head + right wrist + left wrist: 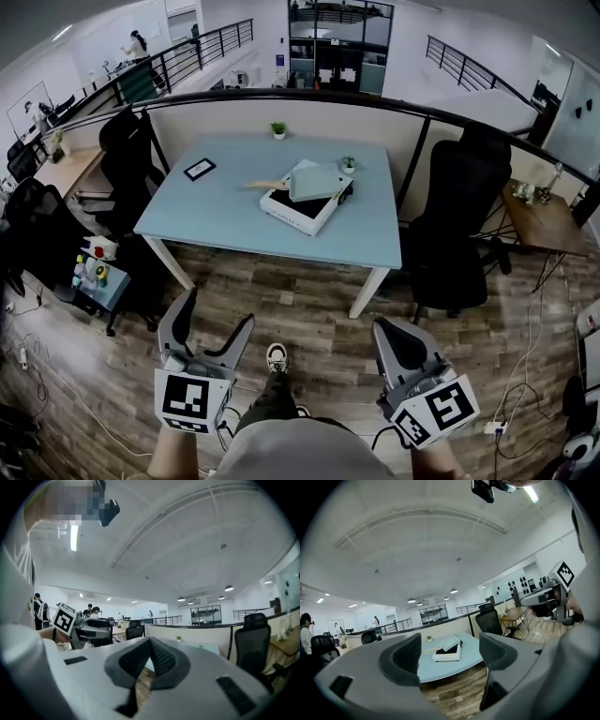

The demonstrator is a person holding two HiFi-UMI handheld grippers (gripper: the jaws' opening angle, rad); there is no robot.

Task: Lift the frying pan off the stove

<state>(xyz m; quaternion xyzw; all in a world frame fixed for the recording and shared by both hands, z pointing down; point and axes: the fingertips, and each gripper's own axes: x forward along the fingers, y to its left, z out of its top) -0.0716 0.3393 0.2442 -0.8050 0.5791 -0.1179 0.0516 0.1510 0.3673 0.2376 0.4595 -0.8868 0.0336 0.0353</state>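
Far ahead on the light blue table point(220, 211), a grey frying pan point(316, 181) with a wooden handle sits on a white stove point(295, 213). Both grippers are held low and near the person's body, well short of the table and over the wooden floor. My left gripper point(216, 314) is open with nothing between its jaws; in the left gripper view the pan point(450, 642) and stove point(446, 656) show small and distant through the gap of the left gripper point(450, 656). My right gripper point(398, 339) is shut and empty, and its pads meet in the right gripper view point(150, 641).
Black office chairs stand at the table's left point(131, 155) and right point(464, 220). On the table are a small black frame point(199, 169) and two little potted plants point(277, 129). A low cart with toys point(97, 267) is at the left, and cables lie on the floor point(525, 375).
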